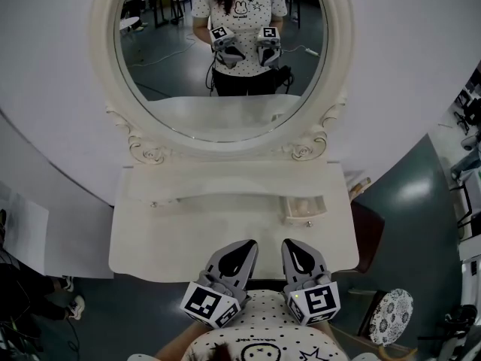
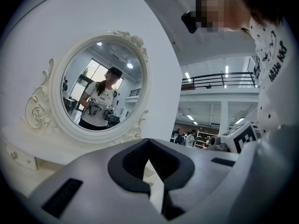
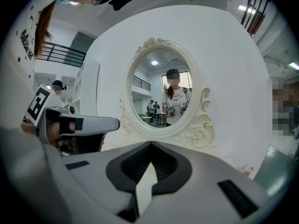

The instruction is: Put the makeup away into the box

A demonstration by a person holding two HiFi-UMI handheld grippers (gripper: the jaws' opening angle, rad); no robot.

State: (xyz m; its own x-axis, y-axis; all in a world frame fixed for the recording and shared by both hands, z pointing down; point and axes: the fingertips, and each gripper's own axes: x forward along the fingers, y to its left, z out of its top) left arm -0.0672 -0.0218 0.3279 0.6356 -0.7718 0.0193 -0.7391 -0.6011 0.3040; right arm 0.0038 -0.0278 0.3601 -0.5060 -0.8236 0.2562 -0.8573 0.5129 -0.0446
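The left gripper and right gripper were closed and empty, side by side over the dressing table's near edge. A small open drawer sat just beyond the right one.

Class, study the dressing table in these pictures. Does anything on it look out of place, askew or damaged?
One thing: the small drawer at the right of the dressing table stands pulled out with its inside showing, while the front to its left is flush. Nothing looks spilled or broken, and the mirror sits straight.
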